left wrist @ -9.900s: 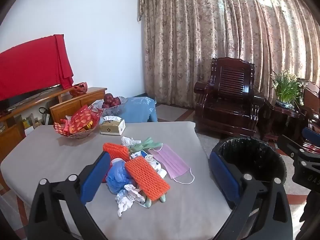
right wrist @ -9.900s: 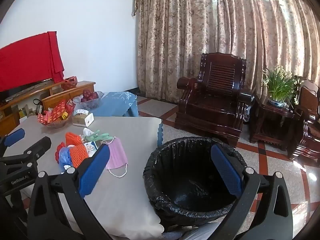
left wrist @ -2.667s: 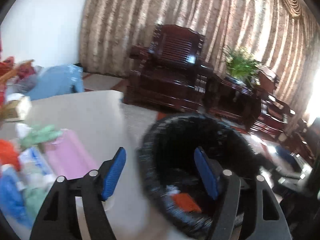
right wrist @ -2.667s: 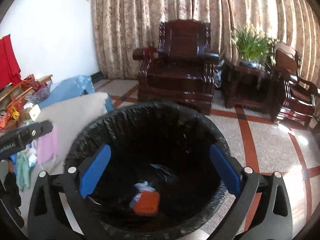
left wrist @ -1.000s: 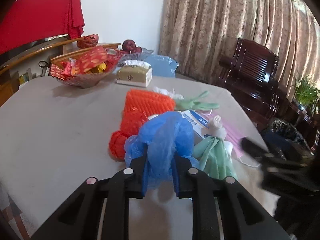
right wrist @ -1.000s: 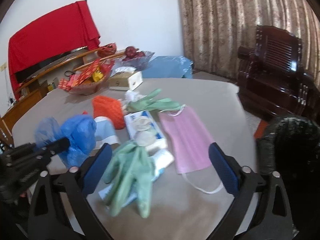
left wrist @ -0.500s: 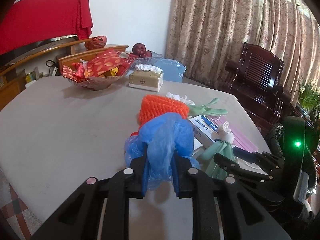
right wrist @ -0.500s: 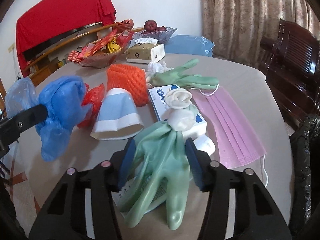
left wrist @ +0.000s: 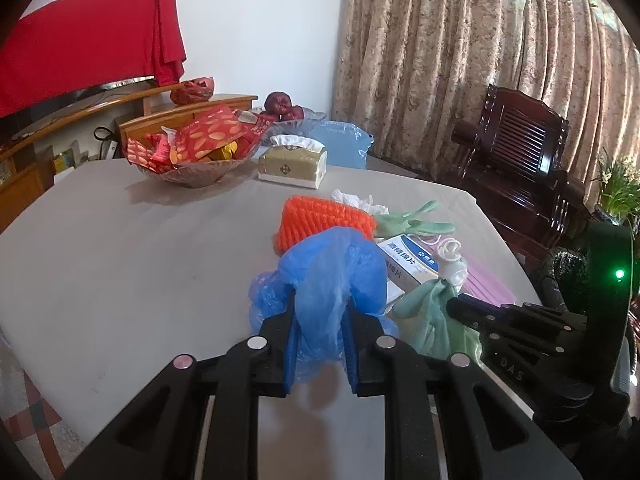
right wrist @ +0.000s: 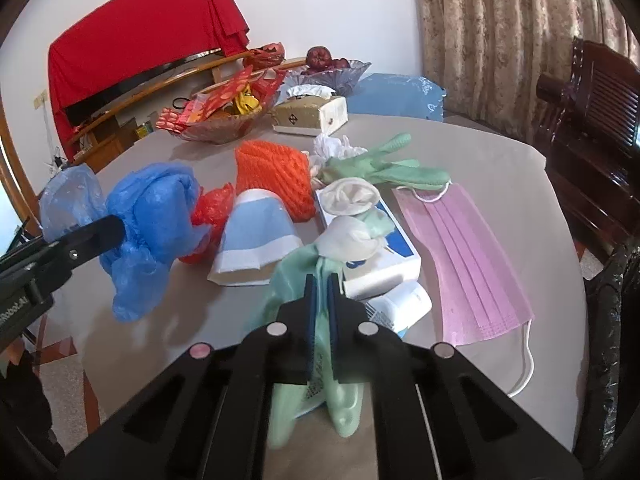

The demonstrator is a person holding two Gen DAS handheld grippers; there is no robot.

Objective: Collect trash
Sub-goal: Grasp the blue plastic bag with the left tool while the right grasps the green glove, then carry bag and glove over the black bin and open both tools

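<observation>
pinching a green glove (right wrist: 320, 312), the right tool (right wrist: 321, 280) is clamped; left tool (left wrist: 319, 312) grips a blue bag (left wrist: 332, 272).

A crumpled blue plastic bag (left wrist: 336, 280) hangs bunched and lifted at the left of the heap, while a pale green rubber glove (right wrist: 316, 280) with a white rolled cuff is pinched at its middle, fingers dangling toward the table edge. Around them lie the rest – an orange foam net (right wrist: 276, 176) upright beside a scrap of red plastic (right wrist: 210, 216), a flattened blue-and-white paper cup (right wrist: 256, 236), and a blue-printed white box (right wrist: 384, 256). Farther back a second green glove (right wrist: 384, 168) lies flat beside crumpled white tissue (right wrist: 330, 146), touching a pink face mask (right wrist: 464, 248) – spread flat, its ear loop trailing at the near edge.
</observation>
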